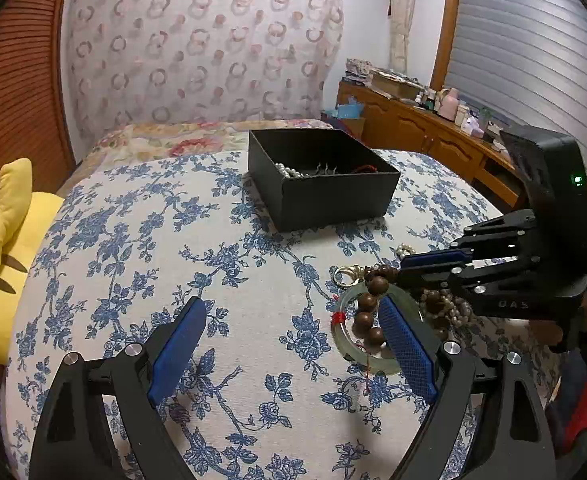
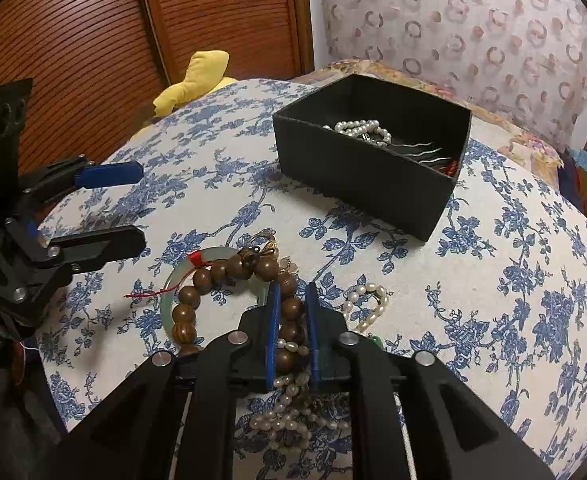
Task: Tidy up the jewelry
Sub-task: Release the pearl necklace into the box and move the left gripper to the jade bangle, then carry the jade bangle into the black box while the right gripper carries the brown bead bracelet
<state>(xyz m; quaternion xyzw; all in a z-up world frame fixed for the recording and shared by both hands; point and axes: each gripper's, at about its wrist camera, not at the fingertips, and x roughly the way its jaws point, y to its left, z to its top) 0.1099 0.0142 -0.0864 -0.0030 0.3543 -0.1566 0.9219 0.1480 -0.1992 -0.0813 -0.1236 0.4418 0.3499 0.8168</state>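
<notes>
Loosely looped wooden bead bracelet point(image 2: 229, 276), glossy brown beads, right claw point(image 2: 292, 292) clamped on

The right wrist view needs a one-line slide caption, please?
Right gripper shut on wooden beads, black box beyond.

A bed point(image 1: 141, 248) covered with a white cloth printed with blue flowers fills the foreground. A yellow plush toy point(image 1: 7, 240) lies at its left edge. Behind the bed hangs a sheer curtain point(image 1: 197, 48) patterned with pink rings. A reddish-brown slatted wooden door point(image 2: 93, 40) stands to the left. To the right, a low wooden cabinet point(image 1: 421, 128) carries boxes and bottles, beneath a window with a grey roller shutter point(image 1: 525, 64).
</notes>
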